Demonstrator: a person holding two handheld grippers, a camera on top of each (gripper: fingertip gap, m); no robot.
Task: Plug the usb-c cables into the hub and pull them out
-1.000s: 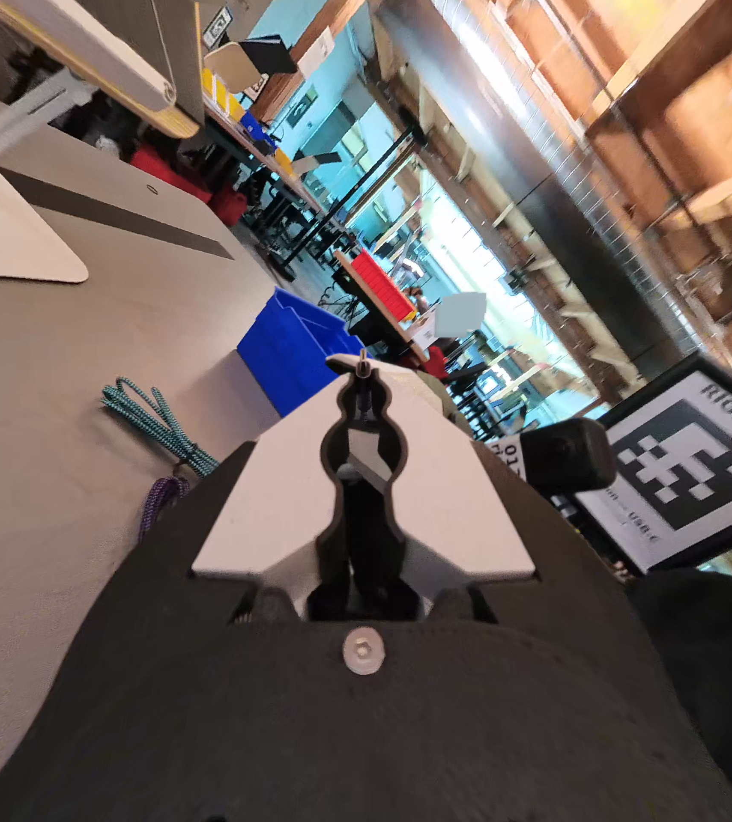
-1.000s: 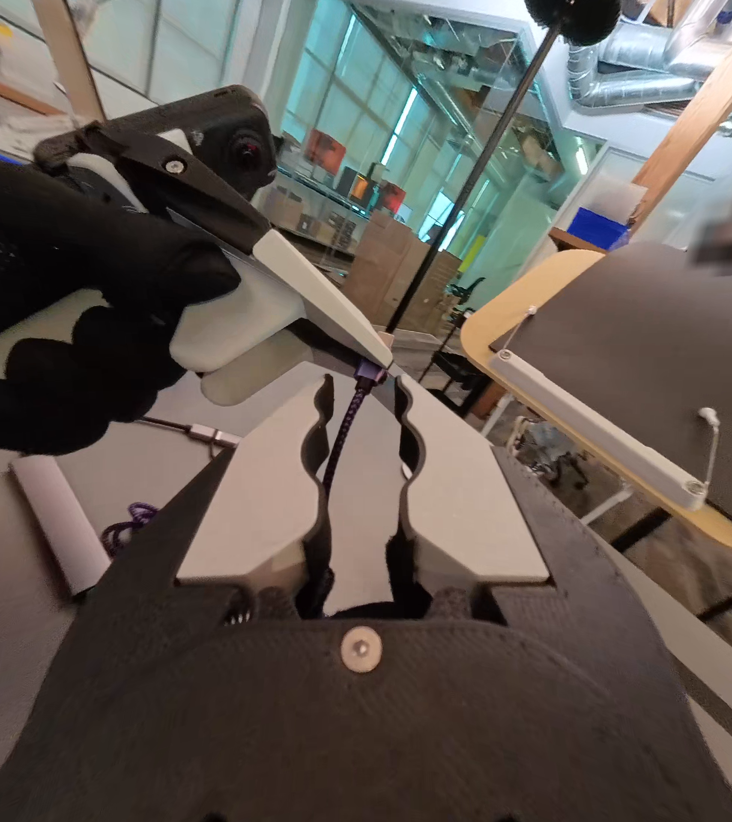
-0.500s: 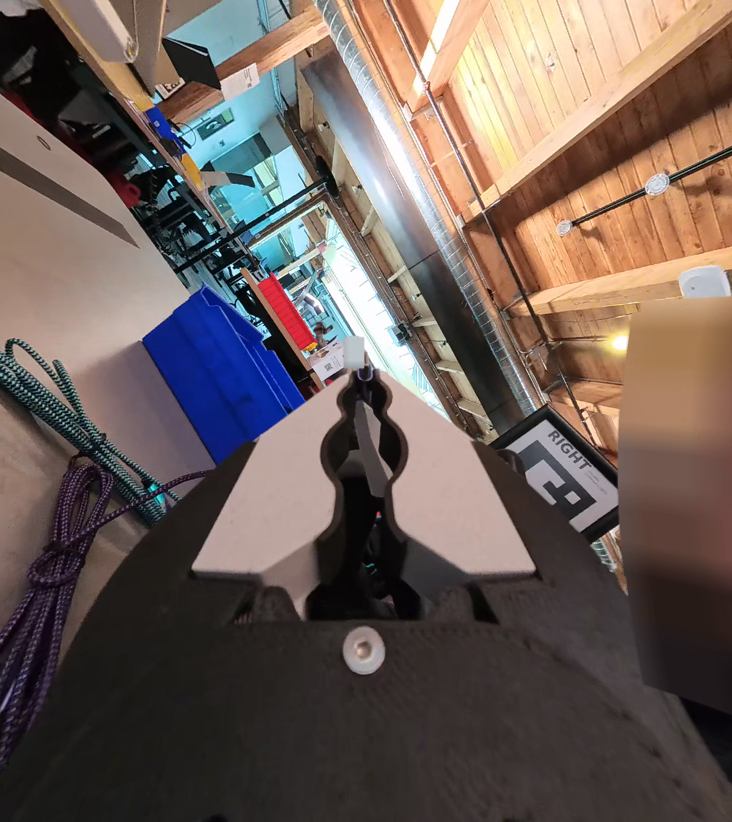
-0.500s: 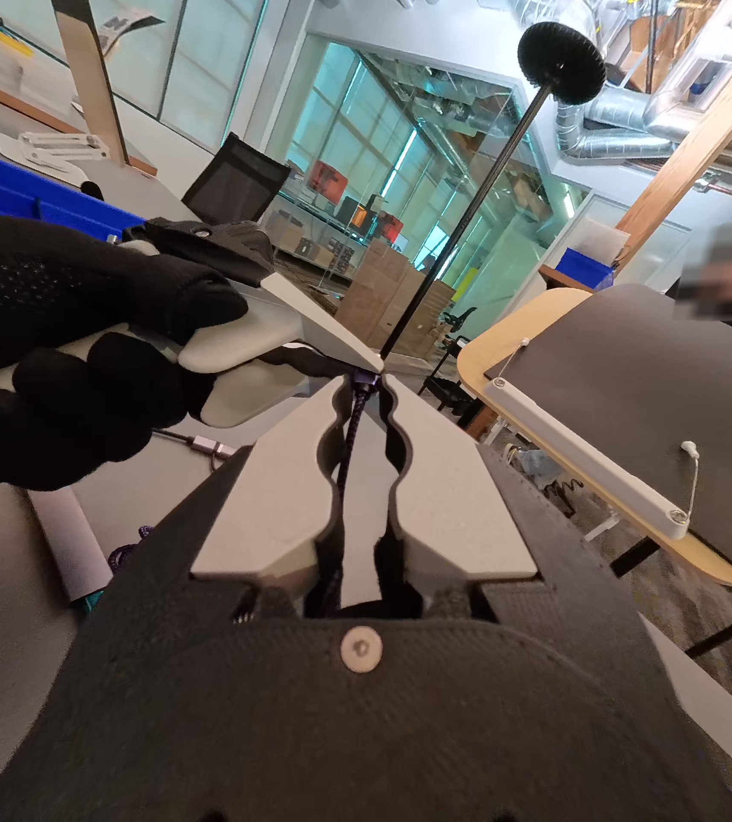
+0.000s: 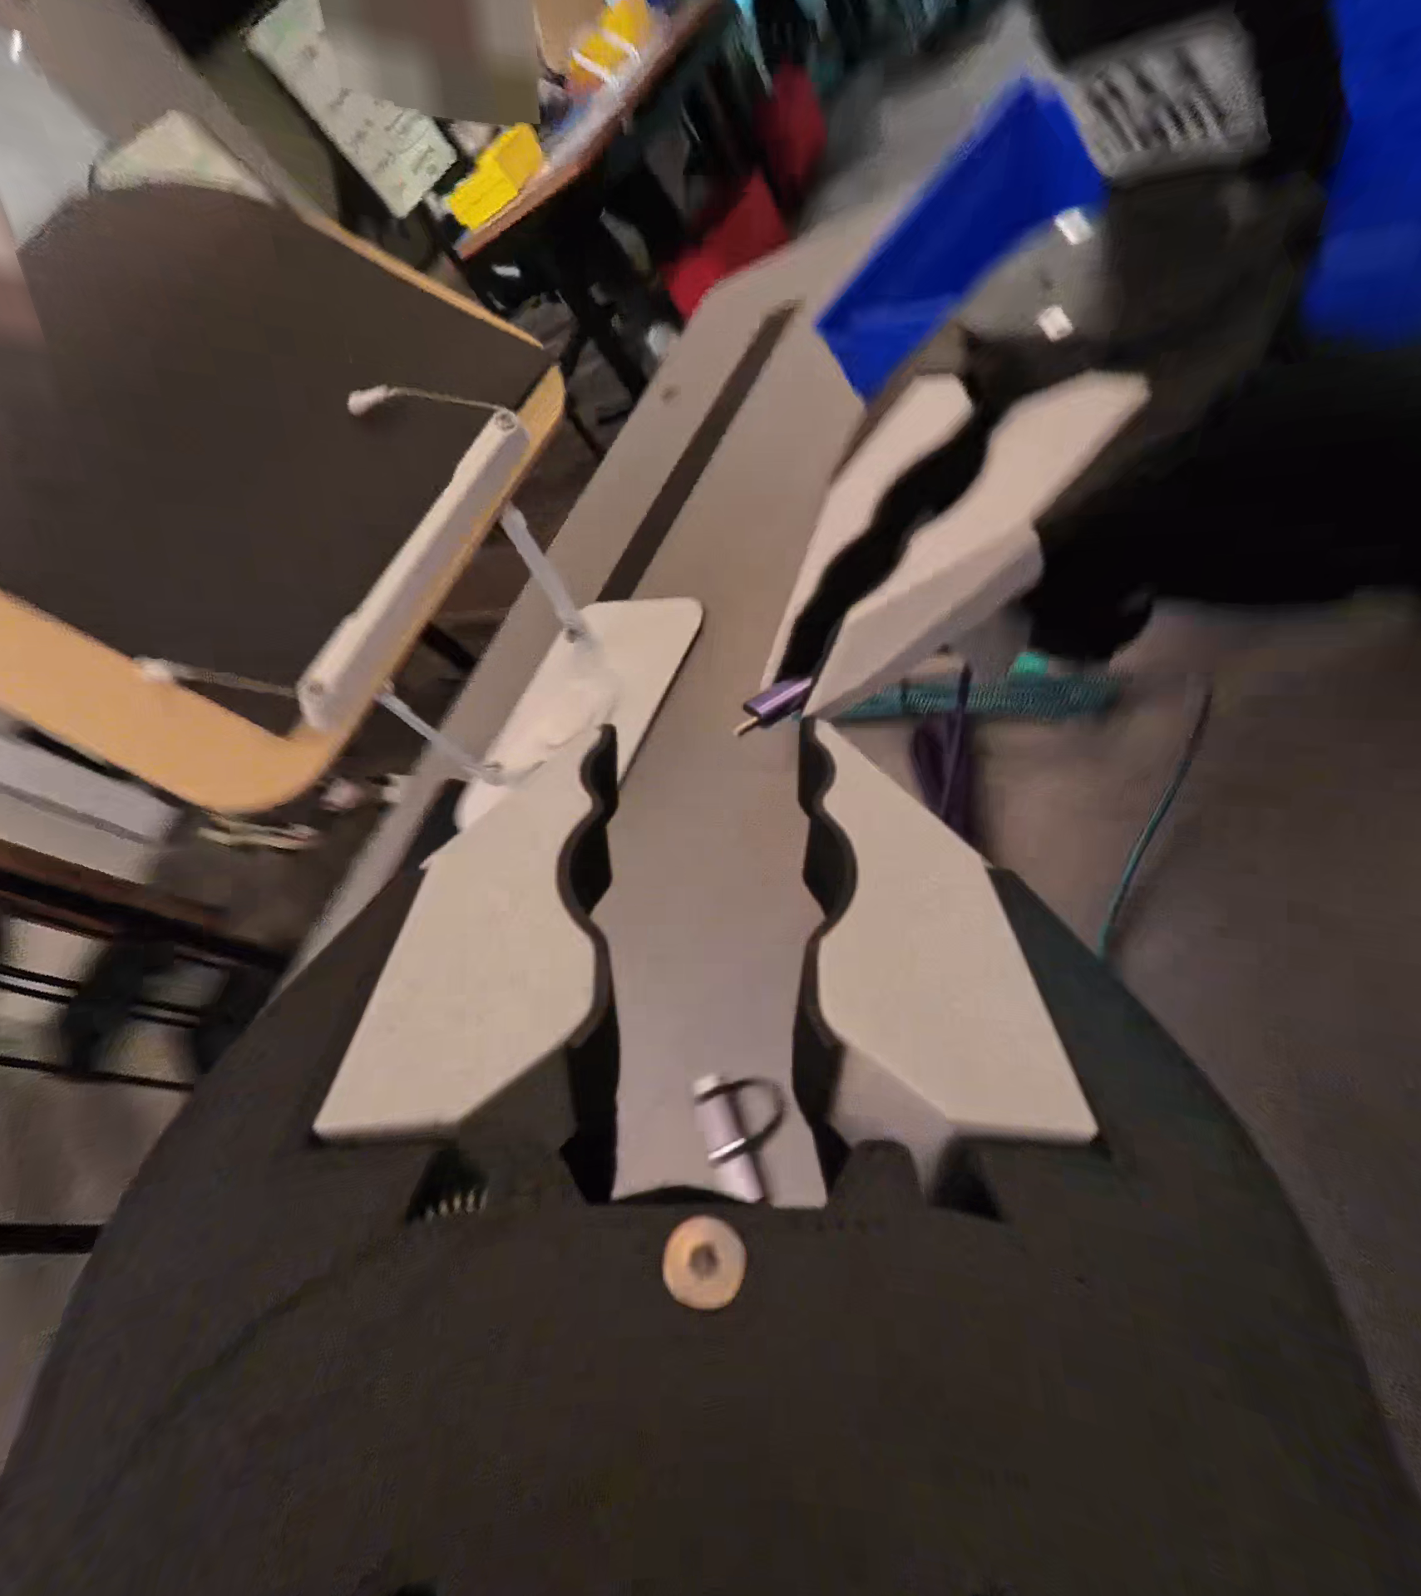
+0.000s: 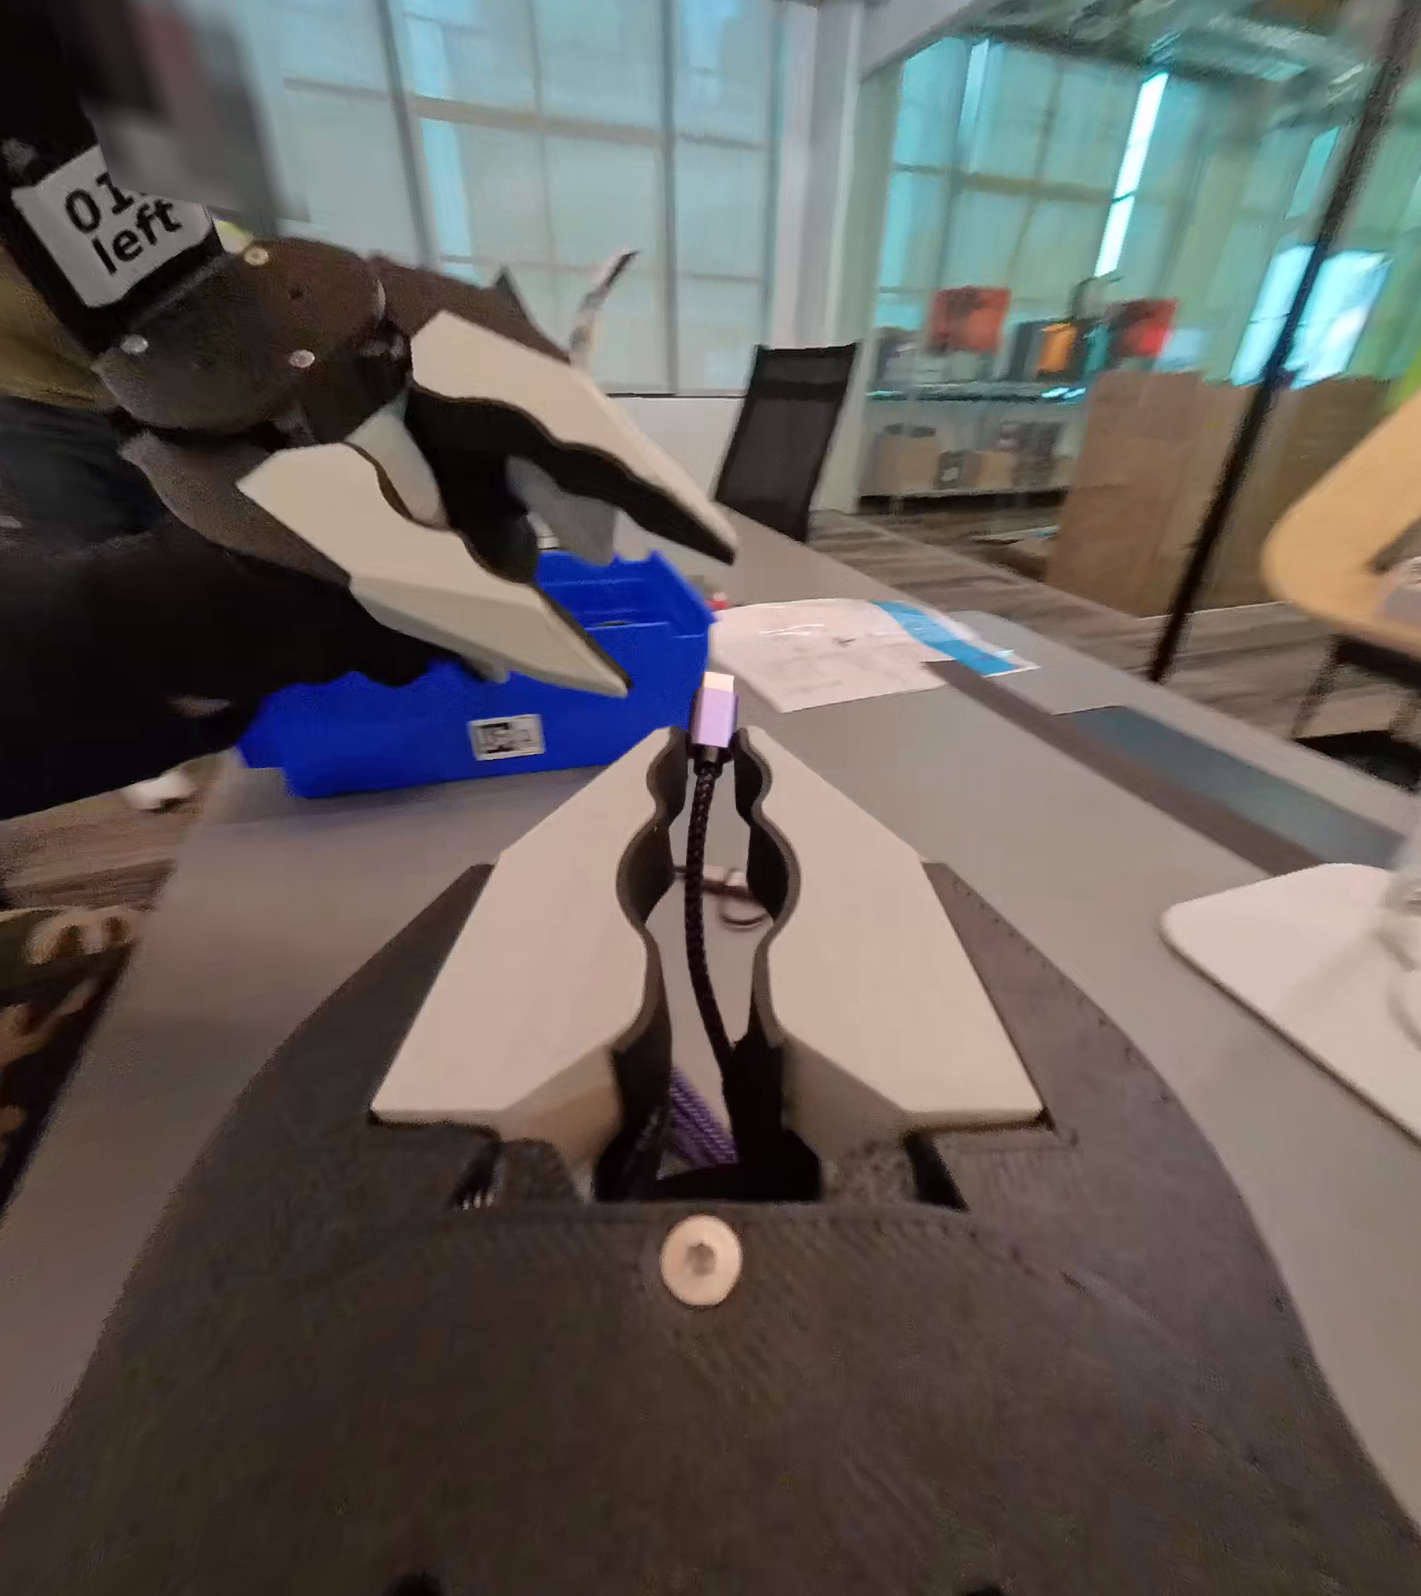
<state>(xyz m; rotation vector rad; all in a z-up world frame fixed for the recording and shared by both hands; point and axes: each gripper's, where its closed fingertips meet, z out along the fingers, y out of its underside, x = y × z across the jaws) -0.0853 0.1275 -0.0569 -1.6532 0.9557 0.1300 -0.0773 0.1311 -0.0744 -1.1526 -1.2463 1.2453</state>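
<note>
Purple cable plug (image 6: pixel 715 715) sits clamped in right gripper (image 6: pixel 711 743) jaws; left gripper (image 5: pixel 707 734) jaws gape empty

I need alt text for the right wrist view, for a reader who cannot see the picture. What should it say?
The right gripper is shut on a purple braided cable, whose silver plug sticks out past the fingertips above a grey table. Up to the left, a gloved hand holds the left gripper, open and empty, in front of a blue bin.
</note>
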